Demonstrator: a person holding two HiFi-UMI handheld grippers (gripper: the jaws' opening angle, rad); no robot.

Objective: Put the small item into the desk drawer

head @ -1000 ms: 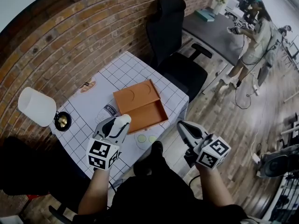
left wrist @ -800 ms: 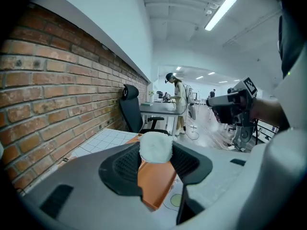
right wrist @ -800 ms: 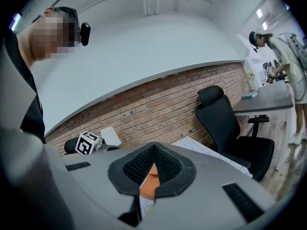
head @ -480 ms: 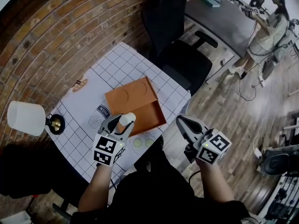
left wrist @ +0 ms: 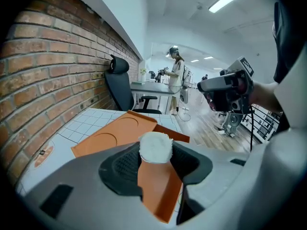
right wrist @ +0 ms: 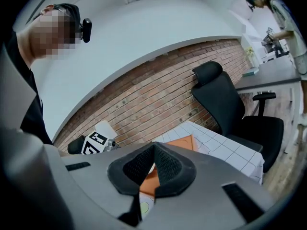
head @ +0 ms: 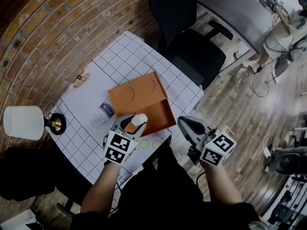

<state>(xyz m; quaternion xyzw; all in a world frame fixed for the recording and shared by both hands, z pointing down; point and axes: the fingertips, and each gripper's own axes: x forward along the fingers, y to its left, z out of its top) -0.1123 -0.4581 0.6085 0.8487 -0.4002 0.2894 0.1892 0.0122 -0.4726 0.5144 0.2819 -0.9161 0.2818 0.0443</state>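
Observation:
A small white round item (head: 139,120) (left wrist: 155,147) is pinched between the jaws of my left gripper (head: 134,122) (left wrist: 154,158), which is shut on it. It hangs over the near left part of the open orange drawer (head: 156,115) (left wrist: 160,183), which sticks out from under the orange desk unit (head: 135,91) (left wrist: 115,134) on the checked tablecloth. My right gripper (head: 186,126) (right wrist: 152,166) is off the table's right edge, its jaws shut together with nothing between them. In the right gripper view the orange drawer (right wrist: 149,184) shows below the jaws.
A white lamp (head: 23,122) stands at the table's left edge (head: 67,143). A black office chair (head: 192,37) sits behind the table. Brick wall runs along the left. A person (head: 283,32) stands by a grey desk far right. Wooden floor lies to the right.
My left gripper has carried the white item forward and right, from the table's near edge to over the open drawer. The right gripper has stayed put, shut.

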